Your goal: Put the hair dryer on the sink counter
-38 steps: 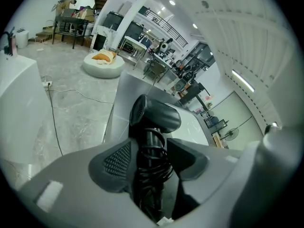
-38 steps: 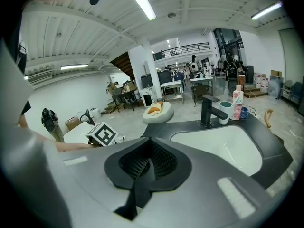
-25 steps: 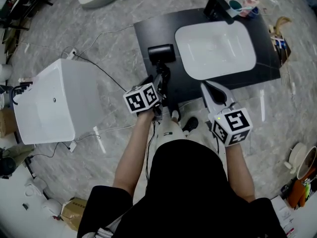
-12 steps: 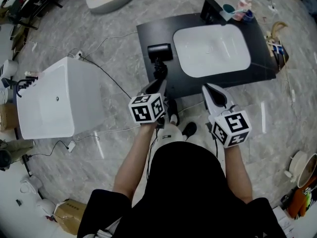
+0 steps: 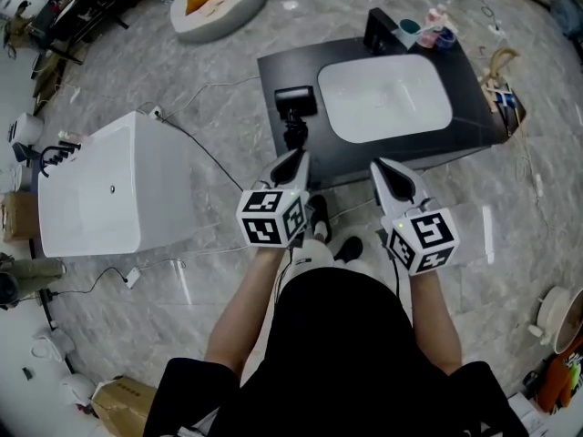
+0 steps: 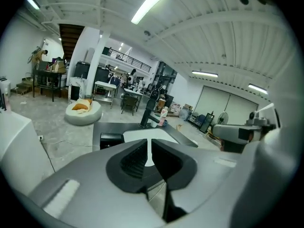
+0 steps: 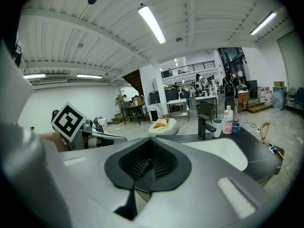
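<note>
A: Hair dryer location?
B: On the sink counter, left of the basin.
A: Gripper status?
B: Left gripper: jaws have just been closing, thin slit remains, empty. Right gripper: jaws together, empty.

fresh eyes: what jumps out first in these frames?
The black sink counter with its white basin, top centre of the head view, and the black hair dryer lying on its left end. Left of that, a big white rectangular bathtub stands on the grey marble floor.
</note>
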Action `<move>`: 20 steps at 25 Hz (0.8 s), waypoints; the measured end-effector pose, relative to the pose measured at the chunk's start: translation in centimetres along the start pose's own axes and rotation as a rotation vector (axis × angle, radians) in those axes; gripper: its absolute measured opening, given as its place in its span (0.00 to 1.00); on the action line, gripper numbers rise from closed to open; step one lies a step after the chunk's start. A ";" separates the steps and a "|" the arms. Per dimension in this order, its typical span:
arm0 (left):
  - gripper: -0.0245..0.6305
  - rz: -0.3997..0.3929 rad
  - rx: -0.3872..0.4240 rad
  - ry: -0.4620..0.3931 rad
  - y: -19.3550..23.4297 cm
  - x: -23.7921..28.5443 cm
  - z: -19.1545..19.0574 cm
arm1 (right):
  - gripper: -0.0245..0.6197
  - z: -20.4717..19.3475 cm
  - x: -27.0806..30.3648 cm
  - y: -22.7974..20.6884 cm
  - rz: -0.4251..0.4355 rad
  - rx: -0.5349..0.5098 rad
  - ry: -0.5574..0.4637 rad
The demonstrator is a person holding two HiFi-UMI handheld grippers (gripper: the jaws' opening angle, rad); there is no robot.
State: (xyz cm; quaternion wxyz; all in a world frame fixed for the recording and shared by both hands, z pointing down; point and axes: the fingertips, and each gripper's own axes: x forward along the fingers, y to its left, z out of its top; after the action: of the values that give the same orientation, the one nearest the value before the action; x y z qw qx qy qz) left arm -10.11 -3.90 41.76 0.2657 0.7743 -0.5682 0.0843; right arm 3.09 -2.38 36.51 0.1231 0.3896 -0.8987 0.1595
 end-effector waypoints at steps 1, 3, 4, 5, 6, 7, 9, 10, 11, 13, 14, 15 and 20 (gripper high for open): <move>0.07 -0.003 0.009 -0.015 -0.4 -0.5 0.4 | 0.05 0.0 -0.4 0.2 0.001 -0.002 -0.005; 0.05 -0.008 0.028 -0.039 -1.3 -1.6 1.2 | 0.05 0.1 -1.1 0.6 0.001 -0.005 -0.016; 0.05 -0.011 0.040 -0.049 -1.7 -2.0 1.5 | 0.05 0.2 -1.5 0.8 0.000 -0.007 -0.023; 0.05 -0.014 0.053 -0.059 -2.1 -2.3 1.8 | 0.05 0.3 -1.9 0.9 0.000 -0.009 -0.030; 0.05 -0.018 0.064 -0.068 -2.6 -2.7 2.1 | 0.05 0.3 -2.2 1.0 -0.001 -0.011 -0.036; 0.04 -0.023 0.071 -0.077 -3.0 -3.1 2.3 | 0.05 0.4 -2.6 1.1 -0.003 -0.014 -0.042; 0.04 -0.035 0.084 -0.098 -3.9 -3.8 2.8 | 0.05 0.6 -3.3 1.2 -0.006 -0.021 -0.051; 0.04 -0.039 0.093 -0.109 -4.3 -4.1 3.0 | 0.05 0.8 -3.6 1.2 -0.006 -0.025 -0.057; 0.04 -0.042 0.102 -0.120 -4.7 -4.3 3.3 | 0.05 1.0 -4.0 1.0 -0.008 -0.028 -0.064; 0.04 -0.045 0.119 -0.140 -5.4 -4.8 3.7 | 0.05 1.5 -4.7 0.7 -0.013 -0.037 -0.078; 0.04 -0.047 0.125 -0.148 -5.8 -5.0 3.9 | 0.05 1.8 -5.1 0.6 -0.017 -0.042 -0.085; 0.04 -0.052 0.131 -0.156 -6.2 -5.2 4.1 | 0.05 2.1 -5.5 0.4 -0.020 -0.047 -0.092; 0.04 -0.094 0.149 -0.179 -7.8 -5.6 4.5 | 0.05 3.1 -6.9 0.2 -0.033 -0.074 -0.112</move>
State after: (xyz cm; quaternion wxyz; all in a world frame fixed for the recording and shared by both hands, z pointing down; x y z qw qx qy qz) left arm -5.54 0.14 33.02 0.1591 0.8220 -0.5450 0.0443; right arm 7.22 1.10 31.29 0.0894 0.4078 -0.9029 0.1022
